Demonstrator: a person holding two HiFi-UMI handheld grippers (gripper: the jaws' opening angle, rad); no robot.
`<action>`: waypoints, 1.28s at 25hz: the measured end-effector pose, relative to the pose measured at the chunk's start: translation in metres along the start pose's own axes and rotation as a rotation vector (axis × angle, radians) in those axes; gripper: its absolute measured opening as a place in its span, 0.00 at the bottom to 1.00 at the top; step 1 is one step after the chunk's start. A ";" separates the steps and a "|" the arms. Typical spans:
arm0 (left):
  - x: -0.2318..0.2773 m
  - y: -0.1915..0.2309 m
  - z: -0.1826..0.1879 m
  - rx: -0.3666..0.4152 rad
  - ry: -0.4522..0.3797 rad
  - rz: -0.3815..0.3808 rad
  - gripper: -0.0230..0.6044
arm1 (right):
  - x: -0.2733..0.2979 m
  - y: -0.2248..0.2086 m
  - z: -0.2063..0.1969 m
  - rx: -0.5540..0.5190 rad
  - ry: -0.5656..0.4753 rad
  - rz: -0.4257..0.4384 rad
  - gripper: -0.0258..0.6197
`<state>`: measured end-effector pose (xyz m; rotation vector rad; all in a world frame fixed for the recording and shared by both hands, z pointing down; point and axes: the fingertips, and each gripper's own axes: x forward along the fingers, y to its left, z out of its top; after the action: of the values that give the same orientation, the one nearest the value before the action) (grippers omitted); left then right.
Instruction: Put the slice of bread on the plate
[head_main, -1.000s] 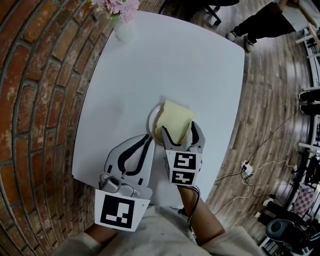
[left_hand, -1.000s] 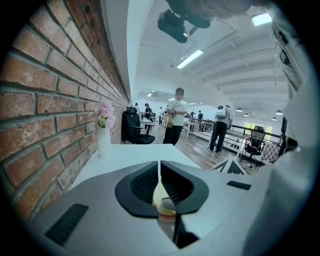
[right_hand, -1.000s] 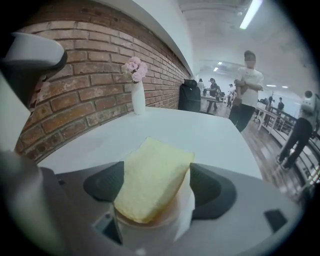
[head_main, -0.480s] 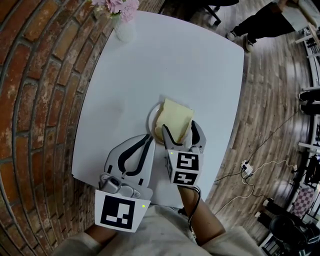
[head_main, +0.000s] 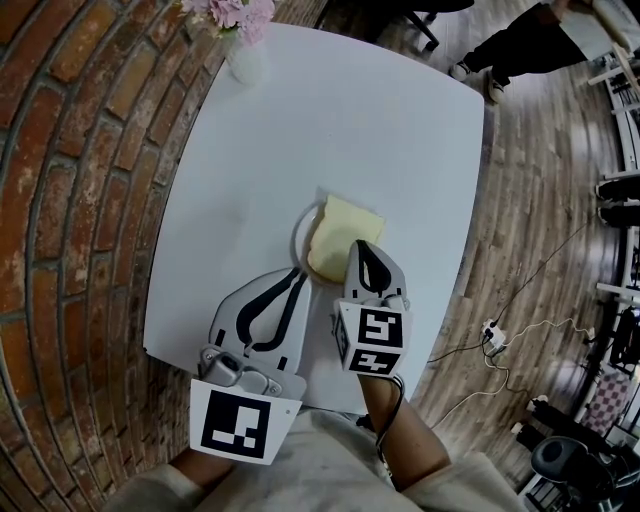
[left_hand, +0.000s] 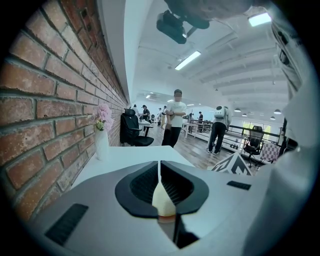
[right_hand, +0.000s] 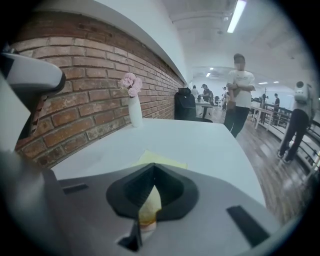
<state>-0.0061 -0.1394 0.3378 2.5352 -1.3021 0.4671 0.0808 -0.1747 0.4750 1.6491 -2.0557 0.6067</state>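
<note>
The bread (head_main: 345, 235) on its plate (head_main: 303, 228) lies right ahead of me; beyond it the table (head_main: 380, 120) is open up to the vase (head_main: 247, 62). A brick wall (head_main: 80, 200) hems my left.

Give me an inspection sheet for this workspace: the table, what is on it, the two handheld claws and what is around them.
Surface: white table, bare apart from the items below.
Job's things: slice of bread lies on the plate and covers most of it.
Clutter: vase of pink flowers at the far corner by the wall.
Grippers: left gripper shut and empty, tips just short of the plate. Right gripper has just closed its jaws with nothing between them, tips over the bread's near edge.
Cables: white cables and a power strip on the floor, right of the table.
Surroundings: brick wall on the left, wooden floor, a person beyond the table.
</note>
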 end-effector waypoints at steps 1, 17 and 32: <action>0.000 -0.001 0.000 0.002 0.000 -0.001 0.08 | -0.001 0.000 0.001 0.000 -0.004 0.000 0.05; -0.012 -0.012 0.006 0.026 -0.020 -0.018 0.08 | -0.056 0.017 0.060 -0.007 -0.198 0.034 0.05; -0.037 -0.033 0.022 0.058 -0.077 -0.037 0.08 | -0.152 0.039 0.111 -0.078 -0.393 0.053 0.05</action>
<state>0.0044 -0.1011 0.3008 2.6444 -1.2828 0.4088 0.0663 -0.1122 0.2935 1.7838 -2.3659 0.2252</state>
